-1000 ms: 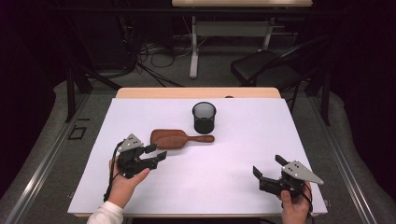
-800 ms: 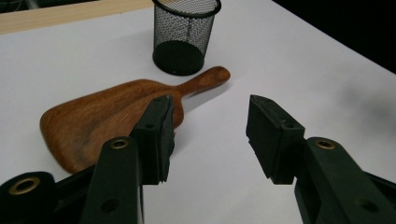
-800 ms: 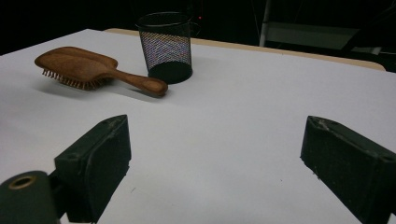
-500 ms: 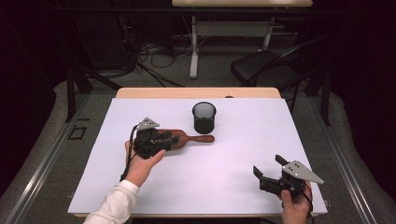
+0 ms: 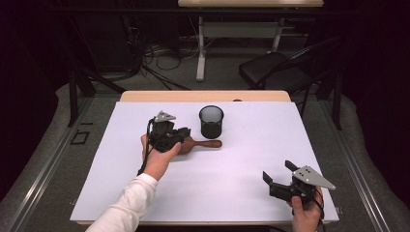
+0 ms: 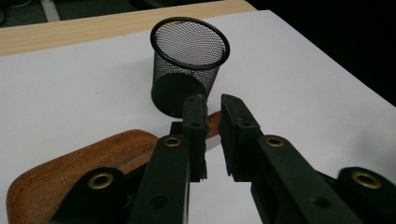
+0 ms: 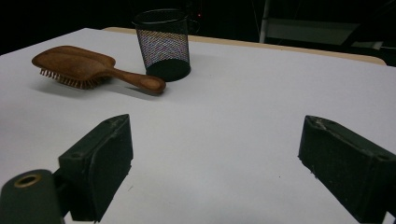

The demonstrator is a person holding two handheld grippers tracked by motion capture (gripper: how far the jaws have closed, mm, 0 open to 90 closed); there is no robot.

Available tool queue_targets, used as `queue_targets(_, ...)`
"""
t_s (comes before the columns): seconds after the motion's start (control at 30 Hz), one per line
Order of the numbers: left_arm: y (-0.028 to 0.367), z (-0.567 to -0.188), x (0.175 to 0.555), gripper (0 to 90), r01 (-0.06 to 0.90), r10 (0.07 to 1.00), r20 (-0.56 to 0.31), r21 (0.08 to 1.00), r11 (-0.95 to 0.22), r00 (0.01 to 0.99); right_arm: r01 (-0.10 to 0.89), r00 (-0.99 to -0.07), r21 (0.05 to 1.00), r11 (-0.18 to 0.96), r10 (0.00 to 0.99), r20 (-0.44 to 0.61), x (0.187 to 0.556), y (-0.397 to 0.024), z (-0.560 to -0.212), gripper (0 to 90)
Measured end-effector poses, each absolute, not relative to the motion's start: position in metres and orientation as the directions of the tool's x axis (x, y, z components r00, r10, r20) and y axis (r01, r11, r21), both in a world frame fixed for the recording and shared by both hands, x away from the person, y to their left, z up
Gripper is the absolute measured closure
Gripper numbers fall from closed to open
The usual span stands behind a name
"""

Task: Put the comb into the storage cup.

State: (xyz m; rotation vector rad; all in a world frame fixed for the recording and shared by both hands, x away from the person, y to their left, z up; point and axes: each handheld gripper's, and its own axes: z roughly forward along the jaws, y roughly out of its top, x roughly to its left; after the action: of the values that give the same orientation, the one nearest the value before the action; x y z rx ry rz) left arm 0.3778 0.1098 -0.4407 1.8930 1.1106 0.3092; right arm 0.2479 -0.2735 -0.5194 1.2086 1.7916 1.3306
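- The left gripper (image 5: 180,136) sits over the flat head of the brown wooden hairbrush (image 5: 200,144), which lies bristles down on the white table sheet (image 5: 251,164), its handle pointing towards the black wire-mesh cup (image 5: 211,121).
- In the left gripper view its jaws have just been closing and now stand nearly together above the brush handle (image 6: 214,122); a slim gap is left and I cannot tell whether anything is pinched.
- The mesh cup (image 6: 189,65) stands upright just beyond the handle end, close beside it.
- The right gripper (image 5: 276,177) hangs near the front right corner of the sheet, well apart from the brush, jaws spread wide with nothing between them.
- From that gripper's view the hairbrush (image 7: 88,66) and cup (image 7: 162,44) lie far off.
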Motion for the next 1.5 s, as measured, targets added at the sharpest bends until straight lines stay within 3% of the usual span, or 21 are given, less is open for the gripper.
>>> queue_targets(0.17, 0.101, -0.444, 0.387, 89.9, 0.578, 0.813, -0.190, 0.789, -0.207, 0.550, 0.317, -0.408, 0.945, 0.084, 0.911, 0.055, 0.248, -0.275, -0.520, 10.3)
queue_targets(1.1, 0.072, -0.492, 0.431, 90.0, 0.676, 0.860, -0.190, 0.704, -0.217, 0.474, 0.326, -0.408, 0.941, 0.094, 0.912, 0.051, 0.250, -0.275, -0.521, 11.1)
queue_targets(1.5, 0.064, -0.515, 0.445, 90.0, 0.740, 0.874, -0.248, 0.651, -0.168, 0.417, 0.329, -0.415, 0.939, 0.101, 0.908, 0.047, 0.250, -0.274, -0.521, 11.1)
